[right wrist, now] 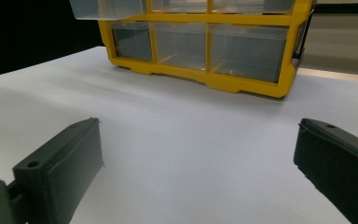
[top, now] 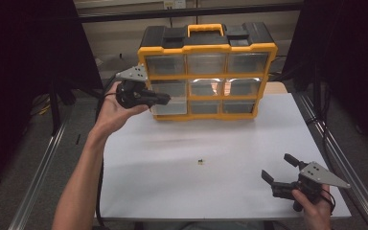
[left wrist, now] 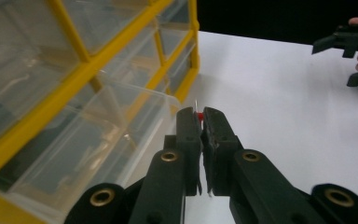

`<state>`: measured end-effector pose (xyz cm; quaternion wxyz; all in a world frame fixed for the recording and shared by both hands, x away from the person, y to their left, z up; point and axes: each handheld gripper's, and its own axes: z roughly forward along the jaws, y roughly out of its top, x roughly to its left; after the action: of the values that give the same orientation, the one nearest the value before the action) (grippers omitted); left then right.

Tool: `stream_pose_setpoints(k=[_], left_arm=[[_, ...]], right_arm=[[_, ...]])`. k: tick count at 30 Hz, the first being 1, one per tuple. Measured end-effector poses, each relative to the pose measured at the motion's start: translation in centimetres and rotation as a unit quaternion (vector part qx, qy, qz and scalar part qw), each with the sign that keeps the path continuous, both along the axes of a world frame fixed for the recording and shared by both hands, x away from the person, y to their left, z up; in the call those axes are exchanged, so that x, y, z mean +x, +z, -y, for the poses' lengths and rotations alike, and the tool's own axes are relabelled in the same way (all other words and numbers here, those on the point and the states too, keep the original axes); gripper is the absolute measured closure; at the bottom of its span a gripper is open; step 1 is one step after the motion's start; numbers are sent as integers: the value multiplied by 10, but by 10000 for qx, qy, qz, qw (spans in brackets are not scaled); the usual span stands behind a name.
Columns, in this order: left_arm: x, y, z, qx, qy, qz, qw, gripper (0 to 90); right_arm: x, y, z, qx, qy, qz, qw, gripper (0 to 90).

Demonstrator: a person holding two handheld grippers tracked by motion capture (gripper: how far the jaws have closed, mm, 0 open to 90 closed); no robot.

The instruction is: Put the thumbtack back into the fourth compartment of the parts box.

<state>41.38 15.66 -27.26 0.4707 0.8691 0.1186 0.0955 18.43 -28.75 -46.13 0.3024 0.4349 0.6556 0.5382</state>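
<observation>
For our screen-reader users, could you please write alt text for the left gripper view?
Black tongs pinch a small red-tipped part beside an open clear drawer of a yellow organizer, above a white table.

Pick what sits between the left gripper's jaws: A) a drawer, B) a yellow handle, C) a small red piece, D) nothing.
C: in the left gripper view, the left gripper has its jaws shut on a small red piece beside the pulled-out clear drawer.
</observation>
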Motion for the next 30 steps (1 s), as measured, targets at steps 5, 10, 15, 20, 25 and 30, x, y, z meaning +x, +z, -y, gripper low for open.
stream_pose_setpoints(k=[5, 10, 15, 20, 25, 30], left_arm=[[12, 10, -11, 49, 198, 6, 9998, 862], [21, 16, -17, 168, 311, -10, 9994, 862], [27, 13, -11, 401, 364, -28, 9985, 862], [36, 11, -5, 754, 403, -91, 9963, 861], [47, 14, 2, 1029, 370, -148, 9939, 861], [54, 16, 8, 1175, 357, -251, 9921, 861]], right_arm=[[0, 0, 1, 0, -4, 33, 10000, 8], [0, 0, 0, -6, 27, 30, 10000, 8], [0, 0, 0, -16, 31, 34, 10000, 8], [0, 0, 1, -26, 48, 33, 10000, 9], [0, 0, 1, -30, 32, 26, 10000, 8], [0, 0, 0, -37, 55, 26, 10000, 8]])
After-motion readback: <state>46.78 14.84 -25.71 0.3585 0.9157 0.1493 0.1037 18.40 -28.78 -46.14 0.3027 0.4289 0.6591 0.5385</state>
